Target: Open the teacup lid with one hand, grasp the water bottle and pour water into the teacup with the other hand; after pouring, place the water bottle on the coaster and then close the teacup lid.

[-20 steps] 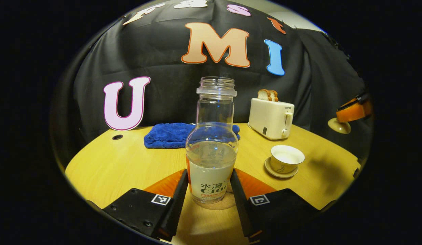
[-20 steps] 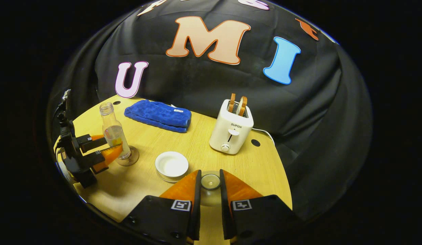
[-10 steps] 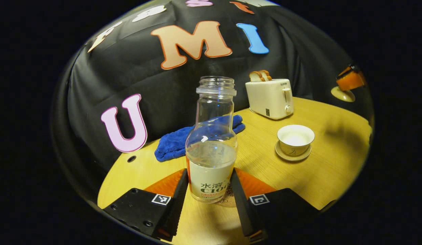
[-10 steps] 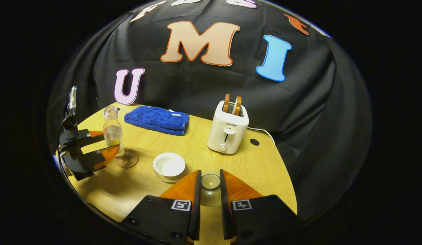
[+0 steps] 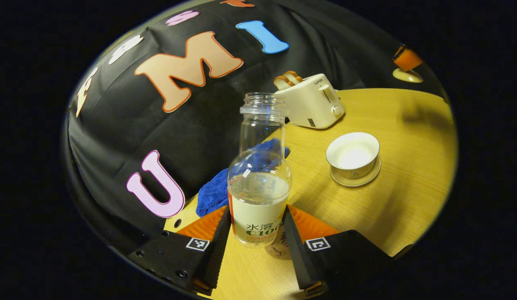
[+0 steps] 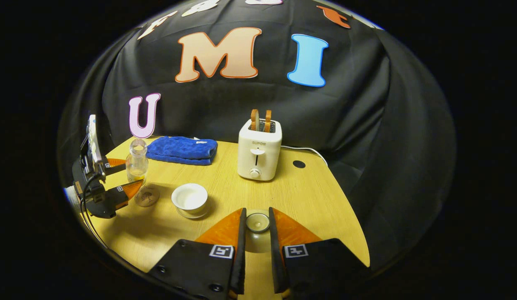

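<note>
1. Left gripper view: the left gripper (image 5: 258, 225) is clamped on the water bottle (image 5: 259, 175), one dark ribbed finger pressing each side of its labelled lower body. The bottle is clear, round-shouldered and uncapped, about half full of water, its long axis running straight up the view with the open neck at the top.

2. Left gripper view: beside the bottle's base, partly hidden by a finger, lies the round brown coaster (image 5: 279, 248) on the pale wood-grain table (image 5: 408, 200). To the right of the bottle and well apart from it stands the open teacup (image 5: 353, 155), a white bowl-shaped cup on a matching saucer. Behind the bottle are a folded blue towel (image 5: 214, 191), fuzzy in texture, and a cream toaster (image 5: 310, 104) with two slices of bread showing.

3. Right gripper view: the right gripper (image 6: 257, 233) grasps the teacup lid (image 6: 257, 223) by its small round knob, both orange fingers against it; the lid is a pale, glossy dome.

4. Right gripper view: taking the teacup (image 6: 190, 199) as the mark, the coaster (image 6: 146, 196) lies just to its left, and the bottle (image 6: 136, 163) hangs above and left of that, held clear of the table with its neck upward. The towel (image 6: 182, 149) lies behind the cup and the boxy toaster (image 6: 258, 150) behind and to its right, nothing standing between bottle and cup.
</note>
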A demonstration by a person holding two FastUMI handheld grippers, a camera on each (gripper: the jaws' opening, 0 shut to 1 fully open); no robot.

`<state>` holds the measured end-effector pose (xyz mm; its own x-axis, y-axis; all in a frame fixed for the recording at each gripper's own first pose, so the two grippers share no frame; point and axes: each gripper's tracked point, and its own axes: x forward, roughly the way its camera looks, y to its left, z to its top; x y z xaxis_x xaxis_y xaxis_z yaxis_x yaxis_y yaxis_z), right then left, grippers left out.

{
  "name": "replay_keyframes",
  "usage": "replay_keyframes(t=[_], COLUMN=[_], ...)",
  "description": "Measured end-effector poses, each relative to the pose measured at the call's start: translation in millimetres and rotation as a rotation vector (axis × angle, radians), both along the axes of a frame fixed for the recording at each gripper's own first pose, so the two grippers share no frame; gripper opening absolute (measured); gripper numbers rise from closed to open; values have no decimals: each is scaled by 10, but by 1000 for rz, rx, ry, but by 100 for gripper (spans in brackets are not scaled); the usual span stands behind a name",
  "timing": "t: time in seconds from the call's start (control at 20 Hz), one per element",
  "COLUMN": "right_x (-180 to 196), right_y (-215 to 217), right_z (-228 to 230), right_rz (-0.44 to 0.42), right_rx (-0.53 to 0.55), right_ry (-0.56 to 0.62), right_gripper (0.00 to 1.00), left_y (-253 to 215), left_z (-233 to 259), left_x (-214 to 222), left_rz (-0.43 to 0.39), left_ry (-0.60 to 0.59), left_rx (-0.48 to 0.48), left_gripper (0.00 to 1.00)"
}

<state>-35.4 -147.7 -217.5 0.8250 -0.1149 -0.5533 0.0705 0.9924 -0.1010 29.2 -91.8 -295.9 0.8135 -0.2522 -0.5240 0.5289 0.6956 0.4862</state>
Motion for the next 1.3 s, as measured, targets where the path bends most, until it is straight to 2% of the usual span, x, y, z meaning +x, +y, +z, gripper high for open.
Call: replay_keyframes(t=[0.3, 0.9, 1.3], right_x=[-94, -223, -280], right_y=[-113, -254, -379], right_z=[-115, -252, -340], right_rz=[12, 12, -18], right_rx=[29, 60, 97], right_ry=[14, 24, 27], right_gripper=[29, 30, 30], left_y=[-120, -223, -256], left_z=[-47, -82, -80], left_x=[26, 180, 195], left_rz=[-91, -278, -389], left_ry=[-14, -83, -88], left_rx=[140, 488, 640], left_gripper=[69, 69, 69])
